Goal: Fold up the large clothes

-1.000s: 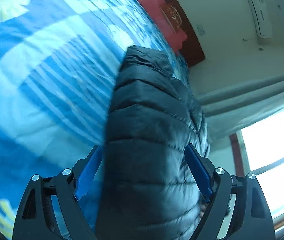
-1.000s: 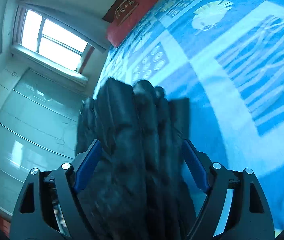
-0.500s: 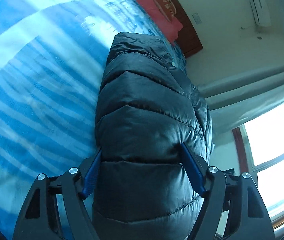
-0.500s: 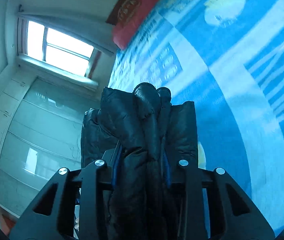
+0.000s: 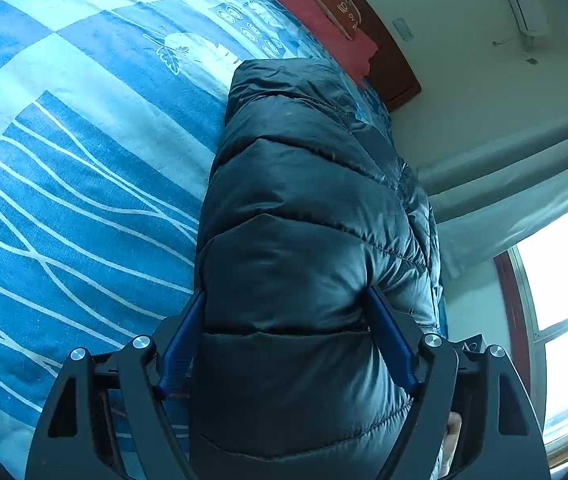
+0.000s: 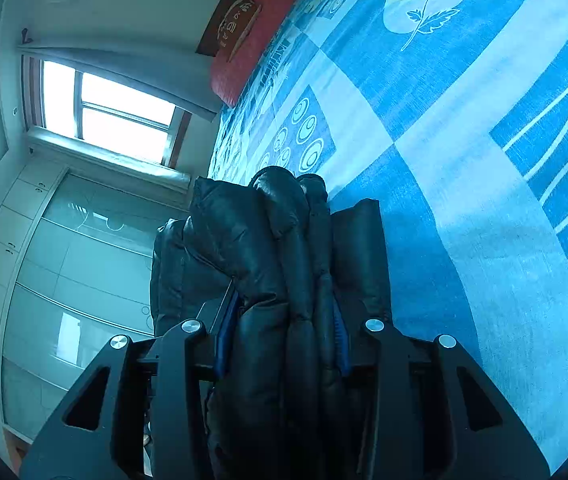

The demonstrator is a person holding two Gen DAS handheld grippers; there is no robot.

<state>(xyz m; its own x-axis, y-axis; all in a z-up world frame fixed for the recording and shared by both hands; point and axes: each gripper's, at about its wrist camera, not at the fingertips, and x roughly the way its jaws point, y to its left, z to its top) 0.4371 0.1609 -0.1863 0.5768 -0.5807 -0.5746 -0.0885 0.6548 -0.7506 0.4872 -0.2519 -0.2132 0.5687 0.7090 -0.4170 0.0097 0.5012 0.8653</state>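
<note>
A dark quilted puffer jacket (image 5: 308, 216) lies along the edge of a bed with a blue patterned sheet (image 5: 84, 184). My left gripper (image 5: 286, 304) is shut on a thick padded fold of the jacket, its blue pads (image 5: 388, 340) pressed into both sides. In the right wrist view the jacket (image 6: 268, 248) is bunched in several layers, and my right gripper (image 6: 282, 320) is shut tight on that bundle. The jacket hides the inner part of both pairs of fingers.
A red pillow (image 5: 316, 20) lies against a dark wooden headboard (image 5: 388, 60) at the far end; it also shows in the right wrist view (image 6: 244, 52). A window (image 6: 104, 108) and white wardrobe doors (image 6: 64, 280) stand beside the bed. The blue sheet (image 6: 464, 160) spreads wide to one side.
Both grippers closed from open onto the jacket; the right one clamped narrow on the bunched layers. The jacket fold has risen between the fingers and the views have swung slightly.
</note>
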